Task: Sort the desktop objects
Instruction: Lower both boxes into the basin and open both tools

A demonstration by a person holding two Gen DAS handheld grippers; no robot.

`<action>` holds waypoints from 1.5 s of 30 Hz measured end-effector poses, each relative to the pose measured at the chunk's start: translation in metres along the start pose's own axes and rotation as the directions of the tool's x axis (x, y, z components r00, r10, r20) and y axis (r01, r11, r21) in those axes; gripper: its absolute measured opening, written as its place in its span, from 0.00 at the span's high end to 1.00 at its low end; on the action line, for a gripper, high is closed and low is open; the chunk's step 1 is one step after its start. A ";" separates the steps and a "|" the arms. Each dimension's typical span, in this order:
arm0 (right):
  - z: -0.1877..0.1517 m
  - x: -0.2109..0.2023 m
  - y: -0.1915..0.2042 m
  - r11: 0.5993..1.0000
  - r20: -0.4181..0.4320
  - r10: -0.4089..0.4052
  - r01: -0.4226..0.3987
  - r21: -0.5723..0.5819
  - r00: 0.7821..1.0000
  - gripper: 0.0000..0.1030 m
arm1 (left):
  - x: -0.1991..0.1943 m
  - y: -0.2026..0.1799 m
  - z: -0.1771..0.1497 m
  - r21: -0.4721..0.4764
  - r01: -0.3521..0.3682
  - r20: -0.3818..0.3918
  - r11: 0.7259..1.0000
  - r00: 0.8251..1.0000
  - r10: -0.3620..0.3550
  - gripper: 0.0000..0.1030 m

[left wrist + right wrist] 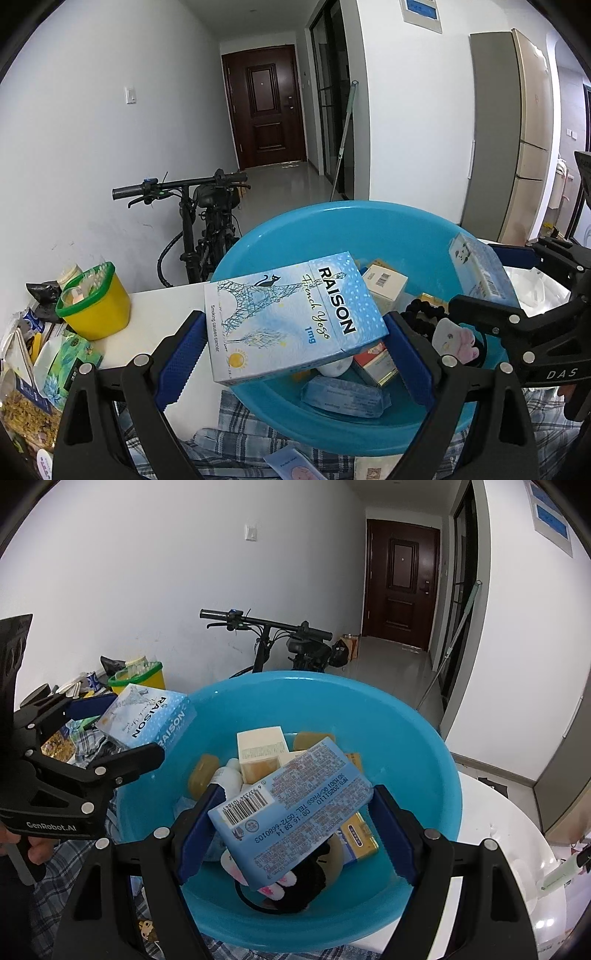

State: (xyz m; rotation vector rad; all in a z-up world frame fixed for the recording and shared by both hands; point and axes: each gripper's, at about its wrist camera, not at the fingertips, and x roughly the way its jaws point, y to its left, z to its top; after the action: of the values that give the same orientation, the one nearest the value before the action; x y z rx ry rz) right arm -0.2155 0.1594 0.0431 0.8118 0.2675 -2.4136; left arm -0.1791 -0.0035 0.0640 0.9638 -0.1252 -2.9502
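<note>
RAISON carton [291,317] pinched in left fingers [184,354], tissue pack [291,808] pinched in right fingers [391,834], both over blue basin [406,738]

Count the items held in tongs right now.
2. The RAISON box sits clamped in the left tongs at the blue basin rim; the light-blue barcoded pack is clamped in the right tongs above the basin.
</note>
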 end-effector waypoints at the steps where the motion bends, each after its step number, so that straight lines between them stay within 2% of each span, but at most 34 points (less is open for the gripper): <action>1: 0.000 -0.001 0.001 1.000 0.003 -0.001 0.001 -0.001 1.000 0.24 | 0.000 -0.001 0.000 0.000 0.001 -0.001 1.000 1.000 -0.001 0.07; 21: 0.002 0.001 0.007 1.000 0.006 0.008 -0.007 -0.016 1.000 0.23 | -0.007 0.002 0.004 -0.010 0.000 0.006 1.000 1.000 0.000 0.05; 23: 0.002 0.001 0.008 1.000 0.004 0.005 -0.005 -0.016 1.000 0.23 | -0.005 0.002 0.005 -0.011 -0.034 -0.003 0.999 0.999 0.034 0.00; 26: 0.003 0.000 0.010 1.000 0.009 0.006 -0.006 -0.016 1.000 0.23 | -0.002 0.003 0.006 -0.005 -0.080 -0.008 0.997 0.997 0.080 0.00; 31: 0.003 0.000 0.009 1.000 0.013 0.006 -0.005 -0.013 1.000 0.23 | -0.004 0.007 0.007 -0.024 -0.055 0.001 0.998 0.998 0.055 0.00; 45: 0.003 -0.006 0.000 0.999 0.054 -0.034 0.033 0.024 0.998 0.23 | -0.009 0.006 0.006 -0.017 -0.053 0.003 0.998 0.999 0.053 0.00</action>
State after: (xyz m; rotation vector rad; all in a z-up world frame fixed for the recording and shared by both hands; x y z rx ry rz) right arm -0.2125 0.1610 0.0488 0.7566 0.2345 -2.4700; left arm -0.1754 -0.0086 0.0741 0.9389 -0.1243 -2.9001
